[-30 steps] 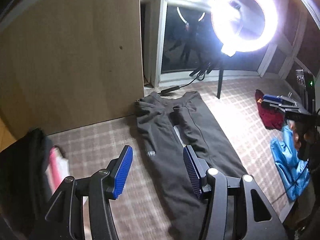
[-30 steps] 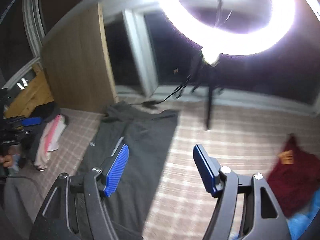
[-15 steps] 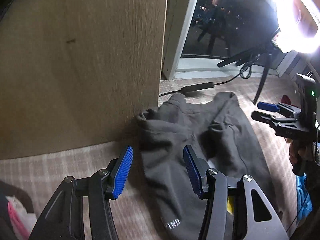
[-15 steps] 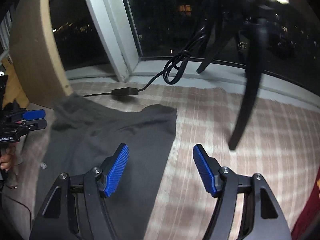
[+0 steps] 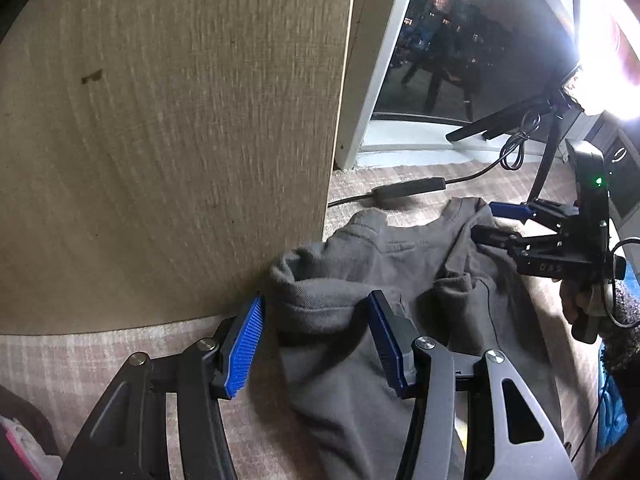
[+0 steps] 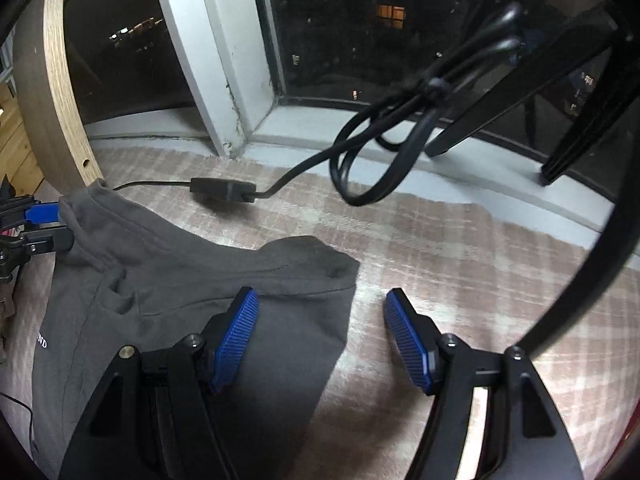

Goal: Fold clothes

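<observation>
A dark grey garment (image 5: 360,280) lies flat on the plaid carpet, with its far edge near the window. My left gripper (image 5: 314,340) is open and low, and its blue pads straddle the bunched far-left corner of the garment. My right gripper (image 6: 322,342) is also open. Its left pad is over the garment (image 6: 180,280) at the far-right corner and its right pad is over bare carpet. In the left wrist view the right gripper (image 5: 496,224) sits at that corner, held by a hand. The left gripper (image 6: 48,227) shows at the left edge of the right wrist view.
A wooden panel (image 5: 160,140) stands close on the left. A black cable with a power brick (image 6: 222,190) lies just beyond the garment. Tripod legs (image 6: 580,80) and a bright ring light (image 5: 612,40) stand by the window. A blue cloth (image 5: 608,408) lies to the right.
Both grippers have moved forward and down to the garment's far corners. Both have stayed open, and the garment has not moved.
</observation>
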{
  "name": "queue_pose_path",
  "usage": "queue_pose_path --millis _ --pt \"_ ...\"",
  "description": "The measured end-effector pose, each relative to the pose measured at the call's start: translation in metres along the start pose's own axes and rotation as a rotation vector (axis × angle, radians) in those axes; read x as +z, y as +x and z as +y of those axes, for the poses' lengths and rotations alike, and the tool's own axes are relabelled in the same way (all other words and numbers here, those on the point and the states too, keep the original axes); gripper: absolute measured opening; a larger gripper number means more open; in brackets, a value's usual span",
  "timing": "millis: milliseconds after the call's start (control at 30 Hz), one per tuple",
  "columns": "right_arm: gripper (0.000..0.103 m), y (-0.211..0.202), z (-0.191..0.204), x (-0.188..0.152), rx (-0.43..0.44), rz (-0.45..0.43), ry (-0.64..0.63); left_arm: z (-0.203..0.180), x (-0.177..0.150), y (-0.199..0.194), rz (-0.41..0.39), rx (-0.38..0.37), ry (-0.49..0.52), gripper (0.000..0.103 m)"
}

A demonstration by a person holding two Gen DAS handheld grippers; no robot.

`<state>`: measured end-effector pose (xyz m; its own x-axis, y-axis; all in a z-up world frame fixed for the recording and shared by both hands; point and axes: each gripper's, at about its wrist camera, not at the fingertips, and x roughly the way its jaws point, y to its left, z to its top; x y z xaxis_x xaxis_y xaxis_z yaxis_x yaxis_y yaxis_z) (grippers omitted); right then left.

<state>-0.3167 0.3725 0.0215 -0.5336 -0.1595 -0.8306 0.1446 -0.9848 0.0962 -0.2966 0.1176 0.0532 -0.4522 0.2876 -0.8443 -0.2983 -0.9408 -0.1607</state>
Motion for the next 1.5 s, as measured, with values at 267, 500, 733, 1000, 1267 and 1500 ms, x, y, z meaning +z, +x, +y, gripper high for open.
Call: queue_pose_path --millis 267,500,733,1000,1267,1500 --pt "0.017 -0.001 0.010 0.001 0.036 -0.026 -0.052 -0.001 0.005 0.008 0.000 -0.028 -0.001 0.006" --pt "0.008 -0.046 0.009 0.005 0.145 -0.121 -0.004 -0.009 0.004 -0.024 -0.074 -0.051 0.050 0.005" --pt "0.008 -0.132 0.042 -0.003 0.195 -0.218 -0.036 -0.019 -0.025 -0.089 -0.120 -0.090 0.057 0.005" --pt "0.008 -0.245 0.087 -0.069 0.191 -0.279 -0.059 -0.045 -0.106 -0.167 -0.133 -0.139 0.081 0.005" --pt "0.008 -0.315 0.134 -0.188 0.187 -0.241 -0.043 -0.070 -0.200 -0.220 -0.079 -0.184 0.101 0.005" --pt "0.013 -0.281 0.152 -0.288 0.071 0.010 -0.053 -0.091 -0.297 -0.183 0.185 -0.132 0.162 0.033"
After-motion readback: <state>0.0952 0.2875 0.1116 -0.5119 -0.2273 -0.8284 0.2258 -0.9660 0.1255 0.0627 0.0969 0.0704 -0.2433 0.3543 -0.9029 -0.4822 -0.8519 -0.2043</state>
